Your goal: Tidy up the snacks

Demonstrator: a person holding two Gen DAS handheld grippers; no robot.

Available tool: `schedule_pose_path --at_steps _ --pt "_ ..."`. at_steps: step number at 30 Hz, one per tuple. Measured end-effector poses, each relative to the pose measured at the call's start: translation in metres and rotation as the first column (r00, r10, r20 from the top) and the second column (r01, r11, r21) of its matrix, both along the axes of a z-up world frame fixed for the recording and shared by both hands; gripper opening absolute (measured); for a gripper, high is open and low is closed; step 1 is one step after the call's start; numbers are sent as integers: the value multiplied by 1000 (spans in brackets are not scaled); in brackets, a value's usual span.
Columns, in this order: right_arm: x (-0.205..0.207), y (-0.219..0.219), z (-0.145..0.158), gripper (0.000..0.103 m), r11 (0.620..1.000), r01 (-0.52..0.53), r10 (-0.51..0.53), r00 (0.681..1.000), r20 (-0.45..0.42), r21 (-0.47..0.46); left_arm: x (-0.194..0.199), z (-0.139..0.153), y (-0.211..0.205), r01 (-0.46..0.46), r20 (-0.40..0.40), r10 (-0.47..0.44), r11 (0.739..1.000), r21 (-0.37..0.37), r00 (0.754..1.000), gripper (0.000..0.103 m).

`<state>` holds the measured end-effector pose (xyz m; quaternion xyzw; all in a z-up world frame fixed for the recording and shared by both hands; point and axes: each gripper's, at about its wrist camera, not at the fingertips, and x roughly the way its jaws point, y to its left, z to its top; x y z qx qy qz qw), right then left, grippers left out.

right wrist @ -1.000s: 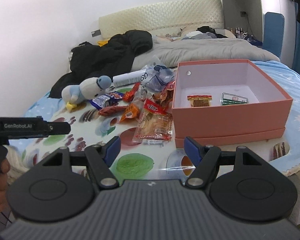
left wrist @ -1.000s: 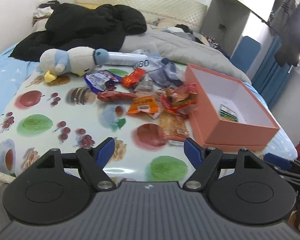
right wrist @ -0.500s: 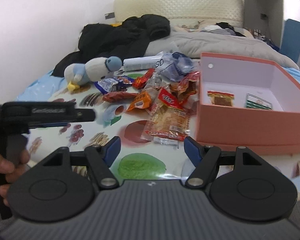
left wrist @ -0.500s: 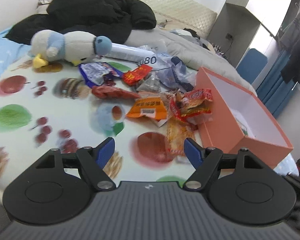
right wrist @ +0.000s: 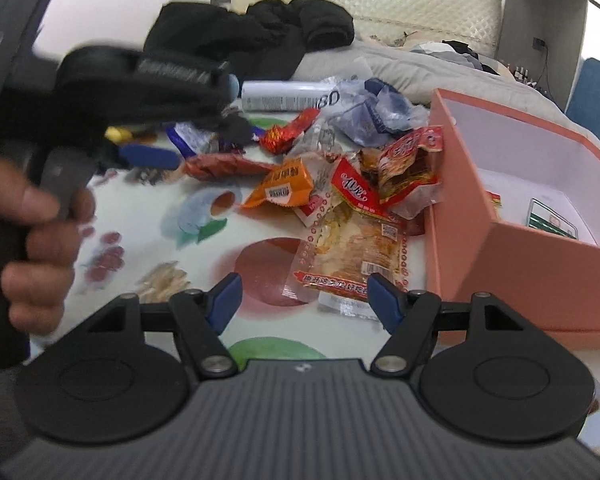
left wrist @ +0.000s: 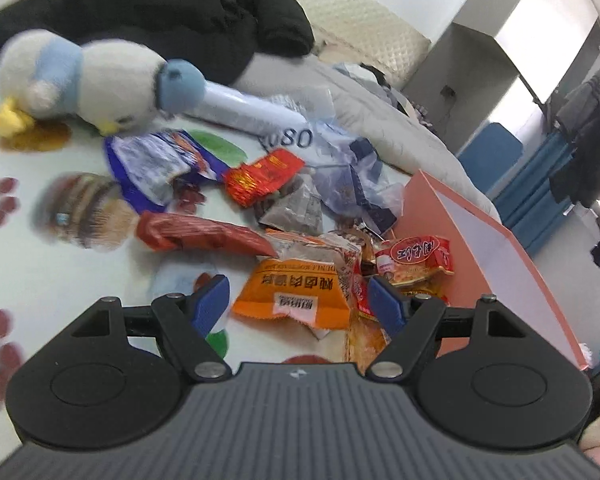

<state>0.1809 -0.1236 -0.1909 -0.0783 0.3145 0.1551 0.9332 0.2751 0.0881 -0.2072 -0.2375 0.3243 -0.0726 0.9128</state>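
A plush penguin [left wrist: 80, 80] lies at the far left of the tabletop [left wrist: 60, 272], with the snack pile spread from it toward the pink box [right wrist: 540, 276] on the right. The left gripper [left wrist: 298, 300] has its fingers spread wide and holds nothing; the orange packet [left wrist: 296, 292] lies between its blue fingertips [left wrist: 210, 300], just ahead of them, left of the box. The right gripper [right wrist: 302, 296] is likewise wide open and empty, with the clear cracker packet [right wrist: 352, 252] lying between its fingers, beside the box's near corner. Inside the box, a green-and-white packet [right wrist: 552, 222] rests on the floor.
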Motion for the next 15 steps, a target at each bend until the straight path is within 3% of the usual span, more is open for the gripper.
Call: schedule_pose_path --at_steps 7,15 --pt "36 14 -19 71 995 81 -81 997 -11 -53 51 -32 -8 57 -46 -58 998 -25 997 85" --pt "67 23 -42 71 989 113 -116 993 -17 -100 82 -51 -13 105 -65 -106 994 -17 992 85"
